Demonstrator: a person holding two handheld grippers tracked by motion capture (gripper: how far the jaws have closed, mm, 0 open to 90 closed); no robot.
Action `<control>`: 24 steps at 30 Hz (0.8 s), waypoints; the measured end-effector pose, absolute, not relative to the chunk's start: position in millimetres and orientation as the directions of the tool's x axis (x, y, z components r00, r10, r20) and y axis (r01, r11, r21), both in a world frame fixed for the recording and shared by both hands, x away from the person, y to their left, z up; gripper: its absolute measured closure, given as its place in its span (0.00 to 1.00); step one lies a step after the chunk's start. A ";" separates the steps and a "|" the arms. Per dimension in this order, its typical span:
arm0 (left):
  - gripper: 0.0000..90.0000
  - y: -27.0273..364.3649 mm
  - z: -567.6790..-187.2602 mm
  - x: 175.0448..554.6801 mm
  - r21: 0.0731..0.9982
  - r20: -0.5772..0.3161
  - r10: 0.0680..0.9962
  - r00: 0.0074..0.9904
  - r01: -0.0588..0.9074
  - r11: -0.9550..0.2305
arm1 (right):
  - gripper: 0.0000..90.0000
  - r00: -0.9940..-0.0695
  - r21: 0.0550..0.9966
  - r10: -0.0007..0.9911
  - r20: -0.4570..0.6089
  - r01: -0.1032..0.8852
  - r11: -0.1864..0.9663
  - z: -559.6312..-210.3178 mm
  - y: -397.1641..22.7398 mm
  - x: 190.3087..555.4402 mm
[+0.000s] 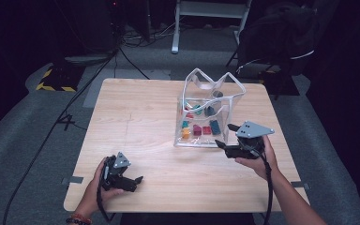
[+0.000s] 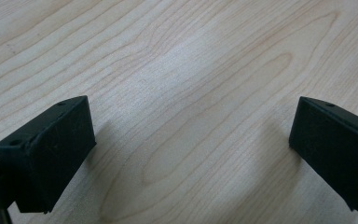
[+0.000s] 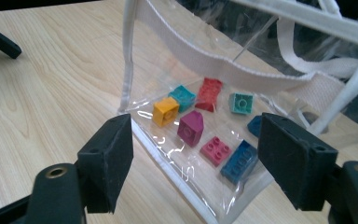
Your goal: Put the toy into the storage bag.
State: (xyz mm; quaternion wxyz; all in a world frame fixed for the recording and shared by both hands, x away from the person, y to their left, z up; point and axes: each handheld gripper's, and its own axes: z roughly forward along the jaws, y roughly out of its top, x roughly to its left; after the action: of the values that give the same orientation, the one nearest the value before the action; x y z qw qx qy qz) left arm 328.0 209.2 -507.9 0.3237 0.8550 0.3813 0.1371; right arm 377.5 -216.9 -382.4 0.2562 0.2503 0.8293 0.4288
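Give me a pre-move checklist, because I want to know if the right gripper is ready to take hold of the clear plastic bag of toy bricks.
1. Right gripper jaws open, nothing between the pads: ok.
2. Clear plastic bag with white trim standing upright, mouth open: ok.
3. Gripper lined up with the bag's near bottom edge: ok.
4. Coloured toy bricks all inside the bag: ok.
5. Left gripper open, low over the light wooden table, apart from the bag: ok.
6. Bag stiff enough to stay up when gripped: cannot tell.
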 end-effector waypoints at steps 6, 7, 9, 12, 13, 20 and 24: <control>0.01 209.3 -507.8 328.0 0.658 -0.011 0.741 0.671 0.563 -0.500 | 0.31 -0.739 0.826 0.639 -0.215 0.211 0.522 -397.2 -224.7 374.2; 0.00 209.2 -507.9 328.0 0.658 -0.011 0.741 0.671 0.563 -0.500 | 0.31 -0.737 0.822 0.640 -0.217 0.215 0.527 -400.1 -226.0 373.9; 0.01 209.2 -507.9 328.0 0.658 -0.012 0.741 0.672 0.563 -0.500 | 0.31 -0.735 0.815 0.641 -0.223 0.220 0.536 -405.1 -228.2 373.7; 0.01 209.2 -507.9 328.0 0.658 -0.012 0.741 0.671 0.563 -0.500 | 0.30 -0.735 0.805 0.644 -0.213 0.242 0.541 -413.9 -232.7 372.9; 0.00 209.3 -507.8 328.0 0.658 -0.011 0.741 0.671 0.563 -0.500 | 0.30 -0.734 0.803 0.644 -0.215 0.241 0.544 -415.9 -233.6 373.0; 0.01 209.2 -507.9 328.0 0.658 -0.011 0.741 0.671 0.563 -0.500 | 0.30 -0.735 0.784 0.646 -0.206 0.272 0.559 -432.2 -241.9 370.6; 0.01 209.2 -507.9 328.0 0.658 -0.011 0.741 0.671 0.563 -0.500 | 0.30 -0.734 0.772 0.648 -0.201 0.289 0.566 -442.2 -248.0 368.2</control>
State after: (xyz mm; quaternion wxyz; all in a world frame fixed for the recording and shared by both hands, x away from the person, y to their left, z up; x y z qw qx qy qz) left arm 328.0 209.2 -507.9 0.3232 0.8550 0.3814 0.1378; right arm 368.2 -248.0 -442.2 0.2392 0.2749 0.8521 0.3758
